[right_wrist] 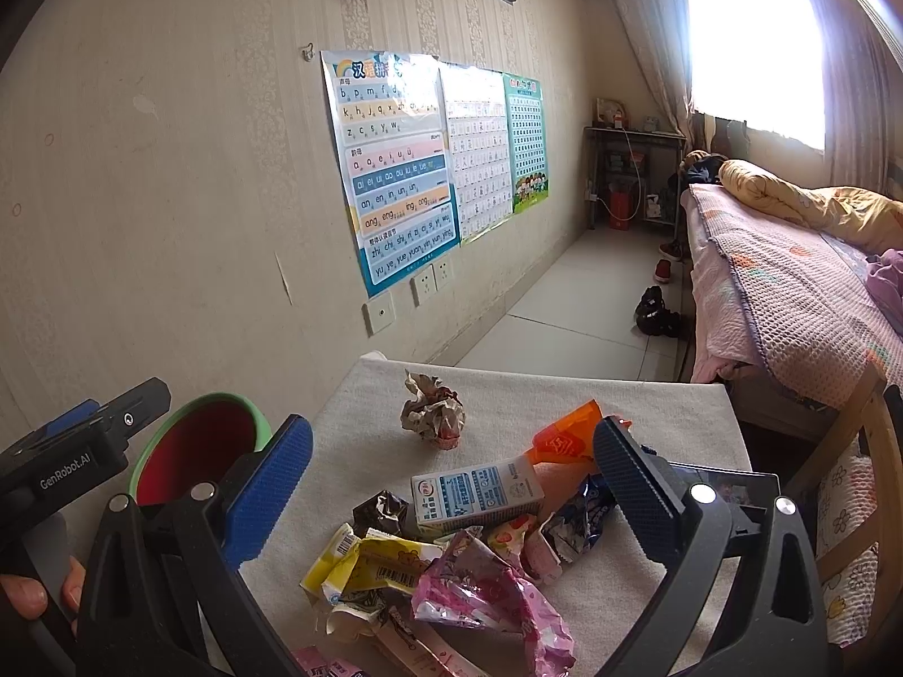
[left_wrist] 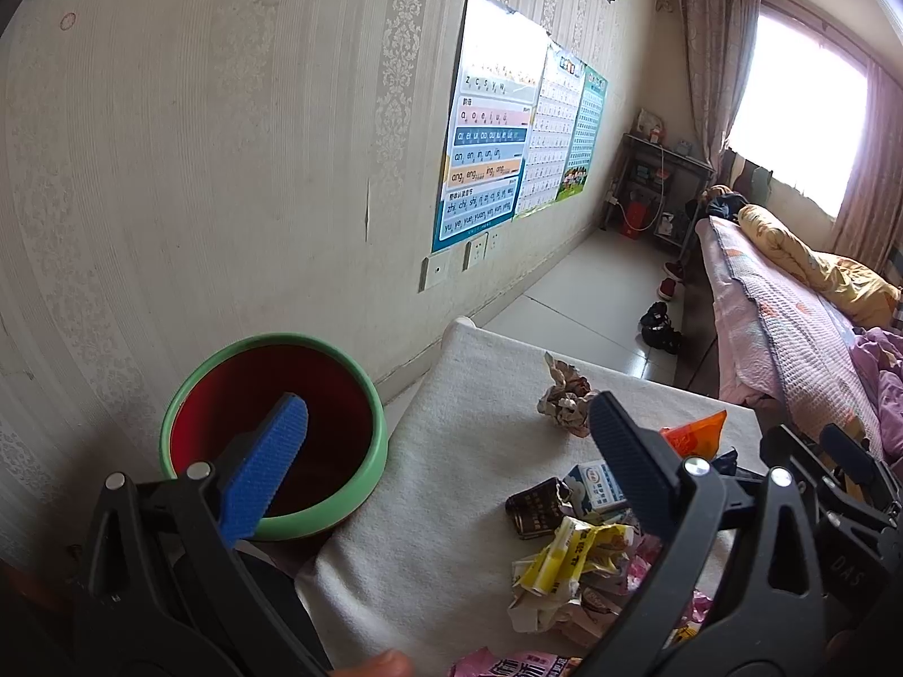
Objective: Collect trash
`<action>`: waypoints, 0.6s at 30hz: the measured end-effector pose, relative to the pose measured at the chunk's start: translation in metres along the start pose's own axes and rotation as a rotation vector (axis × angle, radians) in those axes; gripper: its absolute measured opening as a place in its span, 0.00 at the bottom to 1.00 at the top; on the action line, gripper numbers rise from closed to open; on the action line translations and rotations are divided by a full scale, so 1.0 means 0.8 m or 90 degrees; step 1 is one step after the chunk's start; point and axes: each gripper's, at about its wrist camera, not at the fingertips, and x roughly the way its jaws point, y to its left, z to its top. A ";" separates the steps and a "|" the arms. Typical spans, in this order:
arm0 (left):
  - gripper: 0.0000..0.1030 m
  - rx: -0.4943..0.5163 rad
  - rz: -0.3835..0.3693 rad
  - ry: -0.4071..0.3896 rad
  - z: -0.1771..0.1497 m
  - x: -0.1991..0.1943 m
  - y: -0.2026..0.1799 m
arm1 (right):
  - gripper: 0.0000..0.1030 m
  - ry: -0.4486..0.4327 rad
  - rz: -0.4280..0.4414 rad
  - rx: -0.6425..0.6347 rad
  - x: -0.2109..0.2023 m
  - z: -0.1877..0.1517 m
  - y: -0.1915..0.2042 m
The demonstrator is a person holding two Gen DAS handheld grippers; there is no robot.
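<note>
A pile of trash lies on a white cloth-covered table (right_wrist: 621, 400): a crumpled paper ball (right_wrist: 433, 412), a white and blue carton (right_wrist: 477, 493), an orange wrapper (right_wrist: 567, 434), a yellow wrapper (right_wrist: 372, 561), a pink wrapper (right_wrist: 485, 592) and a dark foil wrapper (right_wrist: 381, 513). A green-rimmed red bin (left_wrist: 274, 431) stands left of the table. My left gripper (left_wrist: 451, 440) is open, its blue finger over the bin and its dark finger over the pile. My right gripper (right_wrist: 451, 465) is open above the pile, holding nothing.
A wallpapered wall with posters (right_wrist: 395, 169) runs along the left. A bed (right_wrist: 790, 282) with blankets stands at the right, shoes (right_wrist: 654, 313) lie on the tiled floor beyond the table, and a shelf (right_wrist: 626, 175) stands under the window. A wooden chair (right_wrist: 858, 496) is at right.
</note>
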 end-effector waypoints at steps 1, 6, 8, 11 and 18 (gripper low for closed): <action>0.95 0.000 0.000 0.000 0.000 0.000 0.000 | 0.93 0.001 0.000 0.000 0.000 0.000 0.000; 0.95 0.001 0.002 0.002 -0.001 0.000 -0.001 | 0.93 0.003 0.001 0.001 0.000 -0.001 -0.002; 0.95 0.002 0.002 0.003 -0.002 0.001 -0.001 | 0.93 0.005 0.000 0.001 0.001 -0.001 -0.002; 0.95 0.004 0.001 0.005 -0.002 0.003 -0.002 | 0.93 0.007 0.001 0.003 0.001 -0.002 -0.002; 0.95 0.008 0.003 0.008 -0.003 0.003 -0.004 | 0.93 0.013 -0.001 0.005 0.004 -0.001 -0.003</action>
